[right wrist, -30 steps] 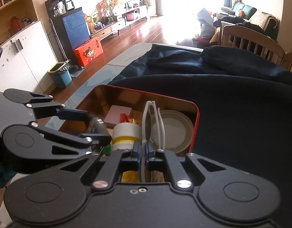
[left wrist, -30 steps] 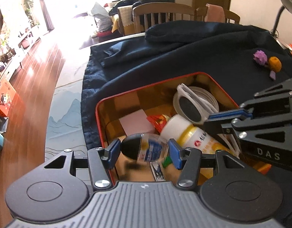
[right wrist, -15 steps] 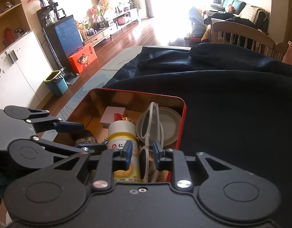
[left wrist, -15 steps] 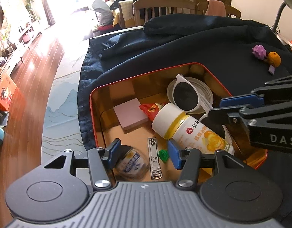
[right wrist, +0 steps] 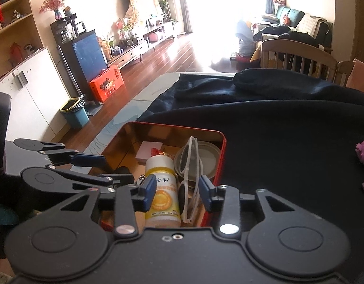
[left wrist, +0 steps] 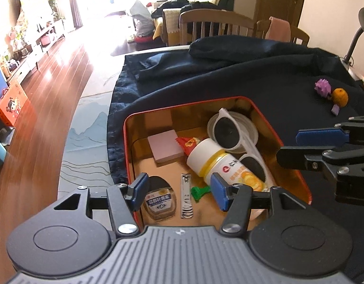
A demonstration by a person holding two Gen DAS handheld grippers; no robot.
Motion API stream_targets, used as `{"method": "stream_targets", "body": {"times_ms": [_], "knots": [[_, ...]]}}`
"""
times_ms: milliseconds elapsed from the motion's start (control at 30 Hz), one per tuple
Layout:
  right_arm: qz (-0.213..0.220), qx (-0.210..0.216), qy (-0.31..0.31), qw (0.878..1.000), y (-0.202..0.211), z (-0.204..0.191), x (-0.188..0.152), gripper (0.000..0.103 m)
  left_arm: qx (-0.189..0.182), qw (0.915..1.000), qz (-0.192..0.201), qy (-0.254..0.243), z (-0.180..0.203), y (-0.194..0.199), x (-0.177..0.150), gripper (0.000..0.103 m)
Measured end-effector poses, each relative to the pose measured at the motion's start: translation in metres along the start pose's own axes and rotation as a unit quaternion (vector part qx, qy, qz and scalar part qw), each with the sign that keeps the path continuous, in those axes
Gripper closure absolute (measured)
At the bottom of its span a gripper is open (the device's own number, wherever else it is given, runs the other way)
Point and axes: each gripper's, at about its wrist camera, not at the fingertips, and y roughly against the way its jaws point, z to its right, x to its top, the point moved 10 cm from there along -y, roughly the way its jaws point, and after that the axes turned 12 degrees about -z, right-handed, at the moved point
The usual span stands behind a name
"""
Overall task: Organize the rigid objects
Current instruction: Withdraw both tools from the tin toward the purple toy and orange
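Note:
A red tin [left wrist: 127, 142] with a gold inside sits on a dark blue cloth. A small black-capped bottle [left wrist: 159, 200] lies at its near corner, under my left gripper [left wrist: 179, 187], which hangs open above the tin holding nothing. White sunglasses [right wrist: 189, 163] rest on a yellow-labelled white bottle [right wrist: 161, 189] and a round lid [left wrist: 250, 127]. My right gripper [right wrist: 177, 190] hovers over them with its jaws opening, pads clear of the glasses. A nail clipper [left wrist: 186, 196], a green piece [left wrist: 199, 191] and a pink pad [left wrist: 165, 148] also lie inside.
A purple toy [left wrist: 322, 87], an orange ball [left wrist: 340, 97] and a small lilac piece lie on the cloth [left wrist: 229, 82] at the right. A bundled dark garment and wooden chairs [left wrist: 212, 23] stand behind. The table's left edge [left wrist: 92, 130] drops to the floor.
The left gripper let go of the small bottle, which now lies in the tin. The right gripper, first shut on the sunglasses, opened and left them in the tin. Both grippers rose.

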Motion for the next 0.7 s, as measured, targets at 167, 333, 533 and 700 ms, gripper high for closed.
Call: {"method": "stream_targets", "body": {"times_ms": [167,333,533,700], "knots": [[0.008,0.001,-0.003,1.0,0.015,0.005,-0.003,0.059,-0.01,0.9998,0.015,0.003,0.012,0.014,0.003,0.044],[0.019,-0.002,-0.008,1.0,0.03,0.016,-0.008,0.047,-0.022,0.9992,0.033,0.003,0.031,0.029,0.009,0.041],[0.033,-0.008,-0.023,0.999,0.051,0.039,-0.015,0.038,-0.037,0.9981,0.049,-0.002,0.059,0.042,0.019,0.036],[0.042,-0.023,-0.033,0.998,0.064,0.062,-0.022,0.026,-0.046,0.9971,0.06,-0.006,0.085,0.047,0.027,0.031]]}}
